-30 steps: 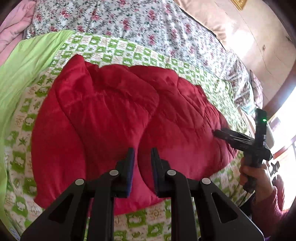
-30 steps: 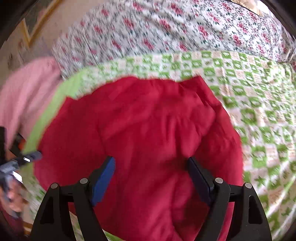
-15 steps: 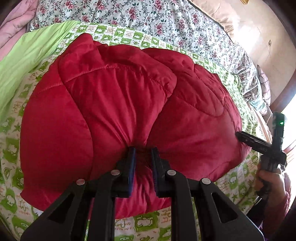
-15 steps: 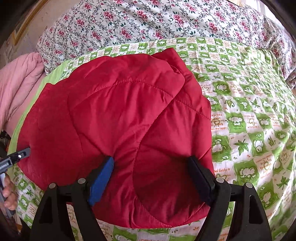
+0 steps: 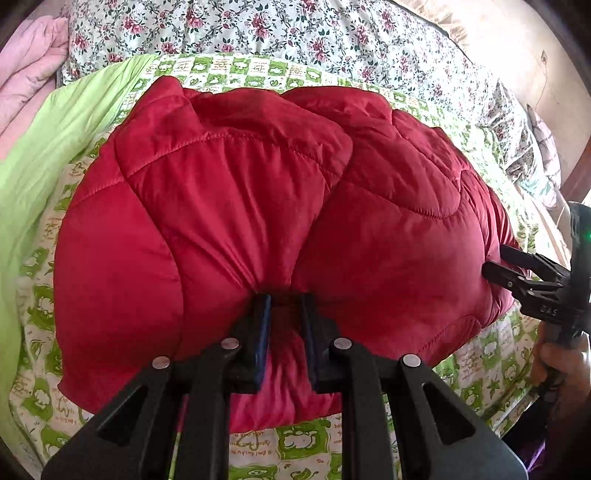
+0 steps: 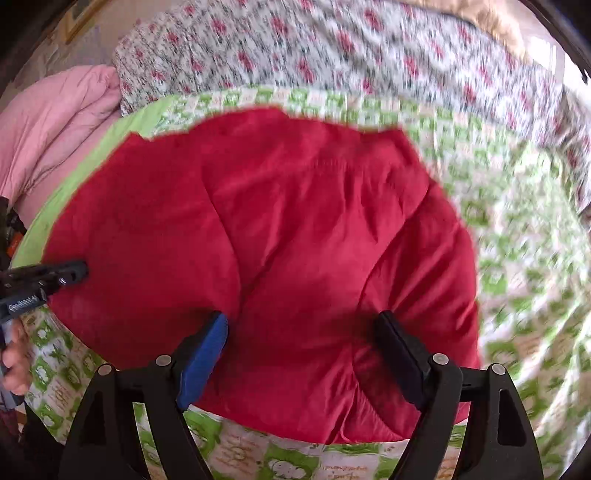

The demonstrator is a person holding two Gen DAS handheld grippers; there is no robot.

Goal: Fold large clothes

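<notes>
A puffy red quilted jacket (image 5: 258, 206) lies folded on a green-and-white patterned blanket (image 5: 306, 446). My left gripper (image 5: 284, 301) is shut on a pinch of the jacket near its front hem, and creases fan out from the pads. It also shows at the left of the right wrist view, where the left gripper (image 6: 79, 271) sits at the jacket's left edge. My right gripper (image 6: 301, 321) has its jaws wide and opening. Its fingertips (image 6: 386, 325) dent the jacket (image 6: 295, 229), with a broad bulge of it between them. The right gripper (image 5: 496, 266) touches the jacket's right edge.
A floral sheet (image 5: 295, 33) covers the far part of the bed. A pink quilt (image 6: 55, 125) is bunched at the far left, beside a plain lime-green fold (image 5: 55, 155). A person's hand (image 5: 561, 362) holds the right gripper's handle. A wall stands behind the bed.
The left gripper has sunk closer to the bed with the jacket's hem in it. The right gripper slid outward to the jacket's right edge, and its view is now blurred.
</notes>
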